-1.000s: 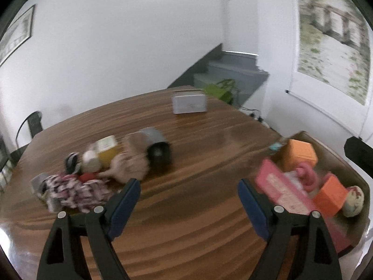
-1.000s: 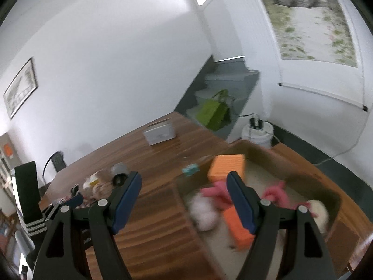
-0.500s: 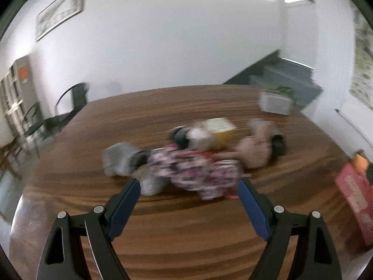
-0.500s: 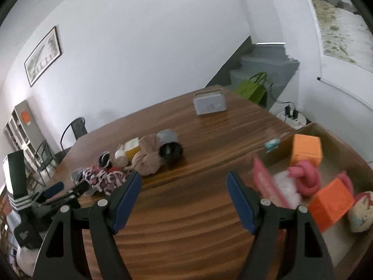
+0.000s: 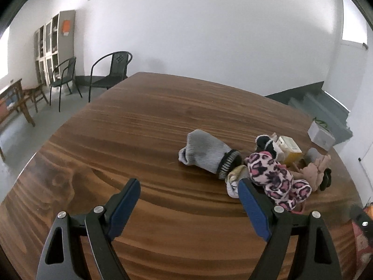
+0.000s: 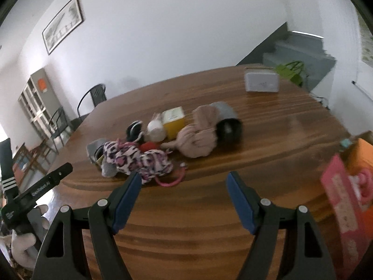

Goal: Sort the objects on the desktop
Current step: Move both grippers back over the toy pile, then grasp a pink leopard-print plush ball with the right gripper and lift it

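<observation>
A pile of soft items lies on the wooden table (image 5: 139,140): a grey sock (image 5: 205,152), a pink leopard-print cloth (image 5: 275,177), a beige glove (image 6: 198,137), a yellow box (image 6: 173,121) and a grey-black sock (image 6: 227,121). My left gripper (image 5: 188,196) is open and empty, just left of the leopard cloth. My right gripper (image 6: 184,186) is open and empty in front of the pile (image 6: 139,158). The left gripper's body shows at the left of the right wrist view (image 6: 37,191).
A box (image 6: 349,182) with pink and orange items sits at the table's right edge. A white speaker-like box (image 6: 262,81) stands at the far side. Black chairs (image 5: 109,74) stand beyond the table, stairs (image 6: 300,51) at the back right.
Both grippers have swung left, away from the box of toys and toward the pile of soft items. The left one now faces past the grey sock. Both stay open.
</observation>
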The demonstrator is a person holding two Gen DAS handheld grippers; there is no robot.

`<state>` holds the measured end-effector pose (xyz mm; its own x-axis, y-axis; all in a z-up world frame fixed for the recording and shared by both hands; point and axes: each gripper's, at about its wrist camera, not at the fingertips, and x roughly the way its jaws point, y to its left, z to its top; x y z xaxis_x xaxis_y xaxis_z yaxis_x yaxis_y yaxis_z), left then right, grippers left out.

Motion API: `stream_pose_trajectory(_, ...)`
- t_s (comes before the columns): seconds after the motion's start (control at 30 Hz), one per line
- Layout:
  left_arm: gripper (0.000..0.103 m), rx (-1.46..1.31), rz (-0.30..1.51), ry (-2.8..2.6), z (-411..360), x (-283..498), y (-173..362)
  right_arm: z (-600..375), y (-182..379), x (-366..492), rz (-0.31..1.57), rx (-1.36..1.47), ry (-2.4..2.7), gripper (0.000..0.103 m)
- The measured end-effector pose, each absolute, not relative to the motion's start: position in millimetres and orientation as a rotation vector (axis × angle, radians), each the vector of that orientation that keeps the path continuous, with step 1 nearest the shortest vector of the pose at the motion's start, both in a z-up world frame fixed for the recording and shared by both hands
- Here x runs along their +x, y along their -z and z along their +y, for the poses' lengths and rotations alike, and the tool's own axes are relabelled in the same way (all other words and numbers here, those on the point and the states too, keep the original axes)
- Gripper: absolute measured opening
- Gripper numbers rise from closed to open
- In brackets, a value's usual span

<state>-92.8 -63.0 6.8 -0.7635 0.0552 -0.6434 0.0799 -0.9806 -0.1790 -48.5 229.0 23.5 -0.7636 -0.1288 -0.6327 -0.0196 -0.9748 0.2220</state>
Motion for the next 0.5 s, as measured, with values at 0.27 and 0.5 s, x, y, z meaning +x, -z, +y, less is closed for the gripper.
stream_pose_trajectory(0.27,0.087,1.085,0.370,2.916,-73.1,-89.3,-8.2,193.7,-2.5,-87.9,-0.229,1.115,2.821,0.079)
stream_pose_trajectory(0.5,0.087,1.114,0.415,2.921,-76.4,-86.1,-11.2,176.5,16.9,-115.7,-0.167,1.161,2.791,0.079)
